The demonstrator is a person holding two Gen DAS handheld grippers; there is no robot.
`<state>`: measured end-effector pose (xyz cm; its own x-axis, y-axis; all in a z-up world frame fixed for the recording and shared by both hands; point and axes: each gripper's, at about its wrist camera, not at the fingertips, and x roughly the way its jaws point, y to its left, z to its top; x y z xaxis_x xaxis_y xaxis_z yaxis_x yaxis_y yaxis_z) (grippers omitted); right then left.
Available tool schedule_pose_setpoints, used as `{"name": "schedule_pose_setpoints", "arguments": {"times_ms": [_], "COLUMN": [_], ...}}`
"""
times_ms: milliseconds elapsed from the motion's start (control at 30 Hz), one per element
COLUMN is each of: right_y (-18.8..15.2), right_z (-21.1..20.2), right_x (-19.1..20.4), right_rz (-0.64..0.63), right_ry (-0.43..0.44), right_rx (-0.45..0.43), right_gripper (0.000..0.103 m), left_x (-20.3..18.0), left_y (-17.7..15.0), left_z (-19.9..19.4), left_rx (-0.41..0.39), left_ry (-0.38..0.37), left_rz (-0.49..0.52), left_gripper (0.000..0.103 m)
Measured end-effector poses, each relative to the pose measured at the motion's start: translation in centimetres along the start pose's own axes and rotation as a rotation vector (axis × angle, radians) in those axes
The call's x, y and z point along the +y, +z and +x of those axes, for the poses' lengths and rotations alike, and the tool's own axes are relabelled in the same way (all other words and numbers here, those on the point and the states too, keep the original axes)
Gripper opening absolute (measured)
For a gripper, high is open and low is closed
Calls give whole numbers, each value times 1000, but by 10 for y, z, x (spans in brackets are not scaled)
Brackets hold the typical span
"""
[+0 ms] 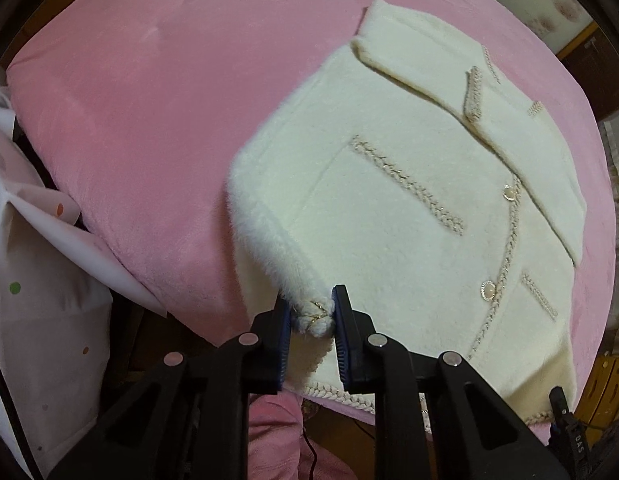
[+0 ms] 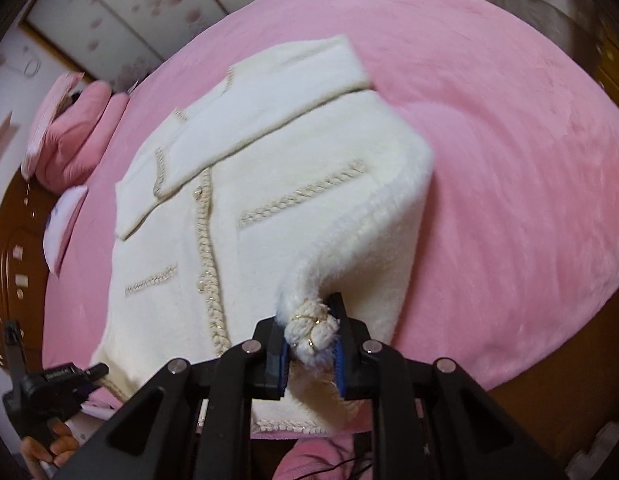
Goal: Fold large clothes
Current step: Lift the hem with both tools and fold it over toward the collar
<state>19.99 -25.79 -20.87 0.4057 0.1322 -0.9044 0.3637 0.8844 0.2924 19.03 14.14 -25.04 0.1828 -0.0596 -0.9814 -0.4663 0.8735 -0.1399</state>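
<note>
A cream plush jacket (image 1: 409, 200) with braided trim lies front-up on a pink bed (image 1: 149, 120), sleeves folded across its chest, as two hand-held tools lift its lower corners off the cover. The left claw (image 1: 312, 316) is clenched on the braided hem corner at one side of the garment; the right claw (image 2: 311, 336) is clenched on the matching corner at the other side, each with a knot of rope-like braid bunched between its blue pads. From both pinches the fleecy side edge rises in a soft ridge while the collar end rests flat on the bed. The cloth looks thick, limp and fairly light: it sags between the held points and will likely drape rather than hold a crease, so a fold toward the collar would need both corners carried level and together. The braided hem seems the sound place to grip, firmer than the slippery pile, though the pearly buttons (image 1: 509, 192) down the front placket could snag. In the right-hand camera's view, the other tool's body (image 2: 49, 392) and the fingers of the person's hand (image 2: 57, 446) holding it show at lower left. Pink pillows (image 2: 81, 128) sit by the wooden headboard (image 2: 9, 248); a spotted white bag (image 1: 41, 300) stands beside the bed.
</note>
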Motion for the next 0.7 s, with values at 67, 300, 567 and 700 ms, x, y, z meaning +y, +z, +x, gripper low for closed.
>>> {"name": "schedule_pose_setpoints", "arguments": {"times_ms": [67,300,567,700], "right_y": [3,15,52,75], "right_z": [-2,-11,-43,-61], "right_x": [6,8,10,12], "right_rz": [-6,39,109,158], "right_ry": [-21,8,109,162], "right_rx": [7,8,-93,-170], "right_gripper": [16,16,15,14], "left_x": [-2,-12,-15,-21], "left_y": [1,11,51,81], "left_z": [-3,-16,-72,-94], "left_rx": [6,41,-73,-114], "left_ry": [-8,-18,-144,-193], "left_rz": [1,36,-39,-48], "left_gripper": [17,14,13,13]}}
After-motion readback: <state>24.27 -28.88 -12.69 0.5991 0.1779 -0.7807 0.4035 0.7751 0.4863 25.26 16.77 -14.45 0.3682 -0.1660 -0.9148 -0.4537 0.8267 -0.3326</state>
